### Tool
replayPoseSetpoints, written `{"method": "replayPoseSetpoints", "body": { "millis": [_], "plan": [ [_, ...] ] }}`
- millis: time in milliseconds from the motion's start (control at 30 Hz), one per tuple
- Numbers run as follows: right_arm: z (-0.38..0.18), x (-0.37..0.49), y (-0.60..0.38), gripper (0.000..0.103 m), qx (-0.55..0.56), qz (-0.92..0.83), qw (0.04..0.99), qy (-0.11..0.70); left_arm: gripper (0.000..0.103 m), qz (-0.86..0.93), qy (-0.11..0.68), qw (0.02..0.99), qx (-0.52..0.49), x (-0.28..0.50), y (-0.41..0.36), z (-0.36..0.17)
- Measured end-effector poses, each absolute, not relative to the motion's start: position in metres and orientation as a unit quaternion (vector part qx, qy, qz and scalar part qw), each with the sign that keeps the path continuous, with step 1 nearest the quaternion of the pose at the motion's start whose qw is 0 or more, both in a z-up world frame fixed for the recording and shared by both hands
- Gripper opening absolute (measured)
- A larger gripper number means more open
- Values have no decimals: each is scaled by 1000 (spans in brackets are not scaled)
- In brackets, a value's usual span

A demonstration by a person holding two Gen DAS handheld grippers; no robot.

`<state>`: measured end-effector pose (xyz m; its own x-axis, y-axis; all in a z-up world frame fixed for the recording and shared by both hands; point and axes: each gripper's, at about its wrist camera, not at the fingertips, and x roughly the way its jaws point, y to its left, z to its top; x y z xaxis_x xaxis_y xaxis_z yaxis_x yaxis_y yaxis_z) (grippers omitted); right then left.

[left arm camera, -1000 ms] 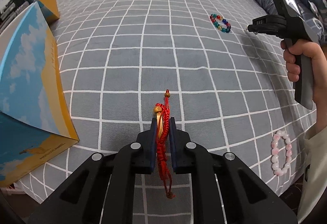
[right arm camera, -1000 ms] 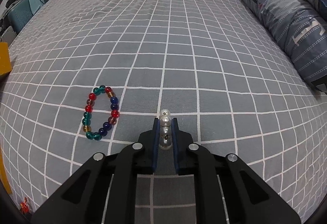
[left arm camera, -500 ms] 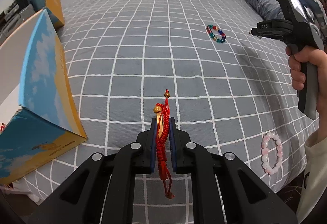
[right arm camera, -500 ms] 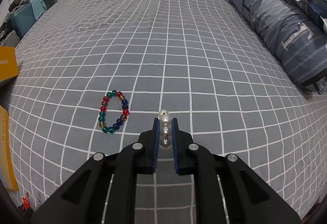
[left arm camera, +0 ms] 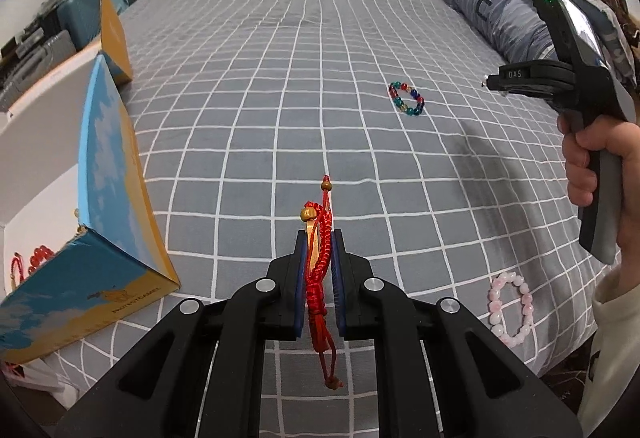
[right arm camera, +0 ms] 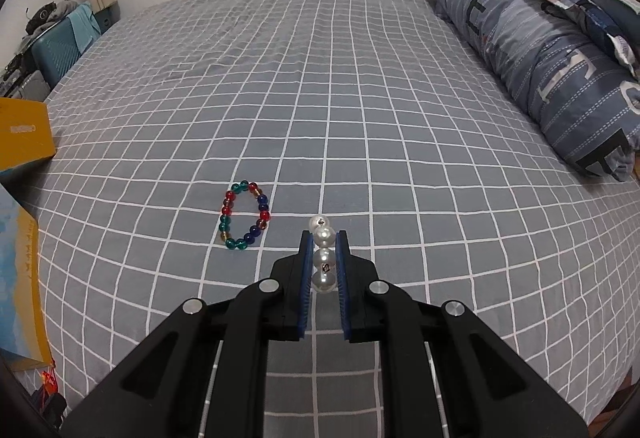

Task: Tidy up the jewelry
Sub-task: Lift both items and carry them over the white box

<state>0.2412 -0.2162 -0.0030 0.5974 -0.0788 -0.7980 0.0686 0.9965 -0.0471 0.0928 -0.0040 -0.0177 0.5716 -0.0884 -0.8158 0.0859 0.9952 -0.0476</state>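
Red cord bracelet (left arm camera: 319, 258) sits squeezed flat between the fingers of the left gripper (left arm camera: 319, 270), up over the bed (left arm camera: 280, 118) and near the open box (left arm camera: 116, 198), likely so it can go in with the red beads (left arm camera: 38, 256) there. It runs long-ways along the fingers, gold bead forward and knotted tail hanging back. Right gripper (right arm camera: 323, 262) pinches a pearl string (right arm camera: 323, 258), also pointing forward, while 2 bead bracelets, the colorful one (right arm camera: 243, 216) and the pink one (left arm camera: 512, 312), lie on the bed.
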Motion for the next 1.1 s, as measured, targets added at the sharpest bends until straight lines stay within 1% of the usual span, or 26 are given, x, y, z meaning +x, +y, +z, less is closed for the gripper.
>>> {"method": "replayPoseSetpoints", "body": {
  "millis": [267, 533, 800, 1100],
  "plan": [
    [13, 226, -209, 11, -8, -43, 903, 427, 10, -46, 440, 897, 0, 91, -3, -1],
    [29, 215, -196, 11, -9, -35, 911, 411, 10, -32, 411, 911, -3, 98, 6, 30],
    [44, 207, -177, 11, -13, -26, 919, 394, 10, -12, 392, 920, -20, 111, 22, 57],
    [51, 204, -155, 11, -19, -15, 923, 384, 10, 23, 385, 922, -33, 118, 53, 71]
  ]
}}
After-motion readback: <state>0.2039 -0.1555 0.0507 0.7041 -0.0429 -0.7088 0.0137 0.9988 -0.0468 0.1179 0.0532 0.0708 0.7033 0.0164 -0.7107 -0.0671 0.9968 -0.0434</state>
